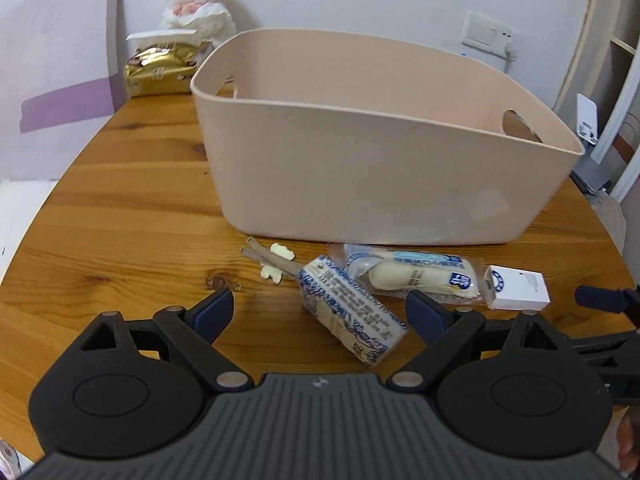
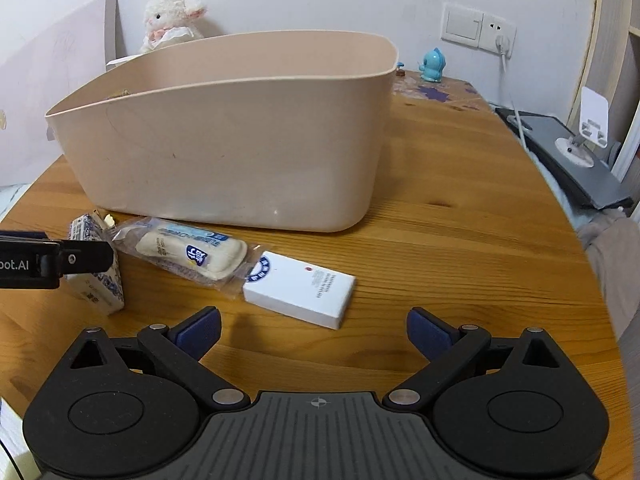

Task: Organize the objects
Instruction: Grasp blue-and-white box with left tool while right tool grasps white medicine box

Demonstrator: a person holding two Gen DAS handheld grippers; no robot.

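A beige plastic bin stands on the wooden table; it also shows in the right wrist view. In front of it lie a blue-and-white patterned carton, a wrapped bread roll, a small white box and a hair clip. My left gripper is open, its fingers on either side of the carton. My right gripper is open and empty, just short of the white box. The bread roll and the carton lie to its left.
A white plush lamb and a gold packet sit at the table's far left. A blue figurine stands by the wall socket. A grey stand lies off the right edge.
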